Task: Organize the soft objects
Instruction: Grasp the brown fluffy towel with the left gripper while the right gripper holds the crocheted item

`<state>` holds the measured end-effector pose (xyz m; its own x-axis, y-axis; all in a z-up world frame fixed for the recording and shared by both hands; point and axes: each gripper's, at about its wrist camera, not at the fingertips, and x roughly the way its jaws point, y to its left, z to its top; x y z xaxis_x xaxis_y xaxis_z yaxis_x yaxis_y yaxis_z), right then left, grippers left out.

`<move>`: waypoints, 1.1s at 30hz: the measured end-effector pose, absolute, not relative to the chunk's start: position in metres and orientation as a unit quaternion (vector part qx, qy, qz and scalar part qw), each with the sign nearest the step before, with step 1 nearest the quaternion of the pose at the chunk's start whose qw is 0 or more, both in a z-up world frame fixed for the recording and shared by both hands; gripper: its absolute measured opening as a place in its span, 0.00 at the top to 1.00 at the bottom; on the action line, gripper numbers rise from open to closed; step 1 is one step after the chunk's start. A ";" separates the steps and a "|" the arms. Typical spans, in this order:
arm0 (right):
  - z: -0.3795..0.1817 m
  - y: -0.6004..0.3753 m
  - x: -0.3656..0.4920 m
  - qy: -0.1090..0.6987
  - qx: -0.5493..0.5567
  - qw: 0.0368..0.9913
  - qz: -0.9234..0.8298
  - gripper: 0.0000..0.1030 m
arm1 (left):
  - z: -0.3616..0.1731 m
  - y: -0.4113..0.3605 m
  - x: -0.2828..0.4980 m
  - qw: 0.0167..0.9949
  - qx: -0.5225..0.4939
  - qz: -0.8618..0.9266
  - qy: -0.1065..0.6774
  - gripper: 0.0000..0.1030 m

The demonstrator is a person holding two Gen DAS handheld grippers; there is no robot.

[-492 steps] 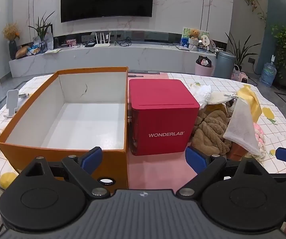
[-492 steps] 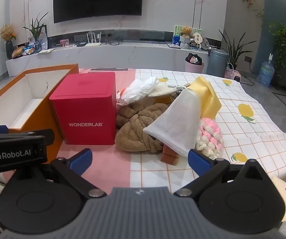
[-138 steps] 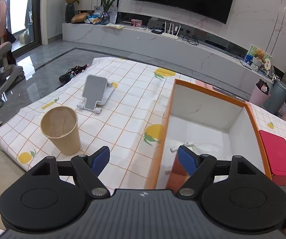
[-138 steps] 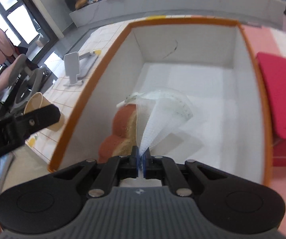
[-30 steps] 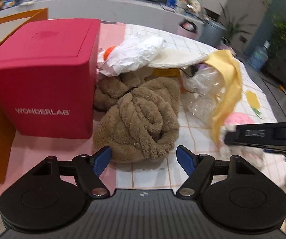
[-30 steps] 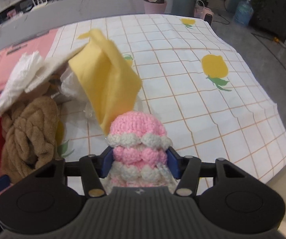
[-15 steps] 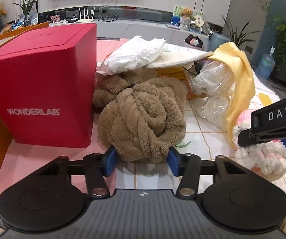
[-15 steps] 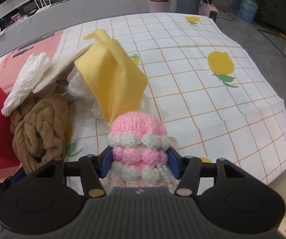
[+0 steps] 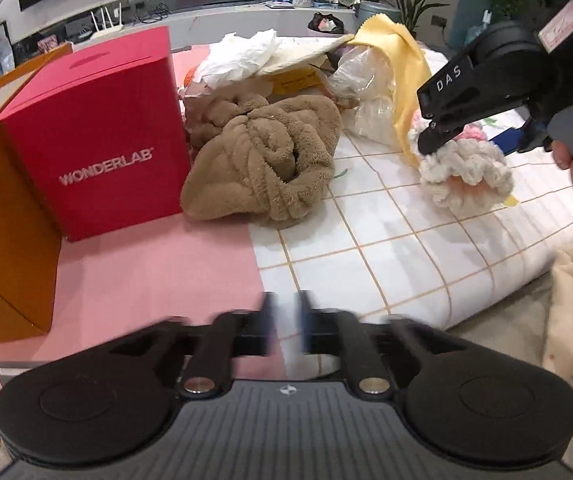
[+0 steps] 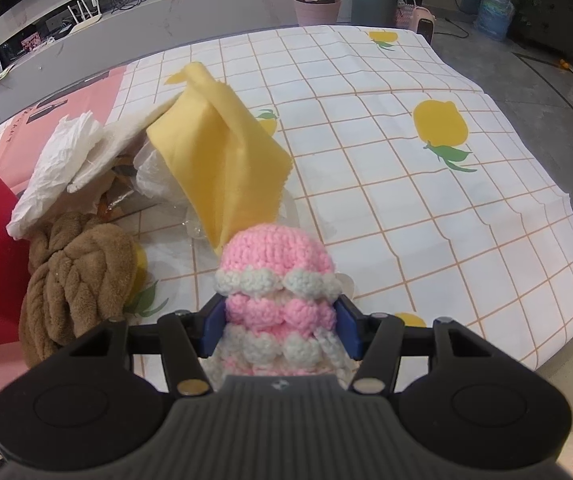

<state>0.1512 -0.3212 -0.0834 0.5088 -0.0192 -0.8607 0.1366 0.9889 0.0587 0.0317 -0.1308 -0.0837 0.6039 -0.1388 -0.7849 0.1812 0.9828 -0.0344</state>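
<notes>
The right gripper [image 10: 279, 330] grips the pink-and-white crocheted yarn hat [image 10: 276, 280]: its blue jaws press against the hat's two sides at mid-height, and the pink crown projects forward beyond them. In the left wrist view the hat [image 9: 466, 172] hangs from the right gripper [image 9: 432, 140] just above the checked lemon-print cloth [image 9: 386, 236] covering the surface. The left gripper [image 9: 286, 326] is motion-blurred; its jaws stand close together with a narrow gap and hold nothing, well short of the pile. The twisted brown plush towel [image 9: 264, 164] lies beside the red WONDERLAB box [image 9: 98, 132], touching its side. The yellow felt cloth [image 10: 222, 160] stands draped over crumpled clear plastic [image 9: 360, 84] just behind the hat.
</notes>
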 end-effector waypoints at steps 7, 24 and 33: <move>-0.084 -0.318 0.150 0.497 0.060 0.865 -0.040 0.43 | -0.070 -0.132 0.048 0.927 -0.017 -0.048 0.373 0.13; -0.084 -0.317 0.155 0.495 0.063 0.866 -0.030 0.43 | -0.089 -0.095 0.095 0.890 -0.183 0.025 0.418 0.32; -0.085 -0.321 0.155 0.495 0.065 0.866 -0.036 0.43 | -0.085 -0.108 0.057 0.897 -0.064 -0.037 0.437 0.76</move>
<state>0.1551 -0.3209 -0.0847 0.5072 0.0012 -0.8618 0.1274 0.9889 0.0764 0.0575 -0.1078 -0.0854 0.6161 -0.1226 -0.7781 0.0104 0.9890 -0.1477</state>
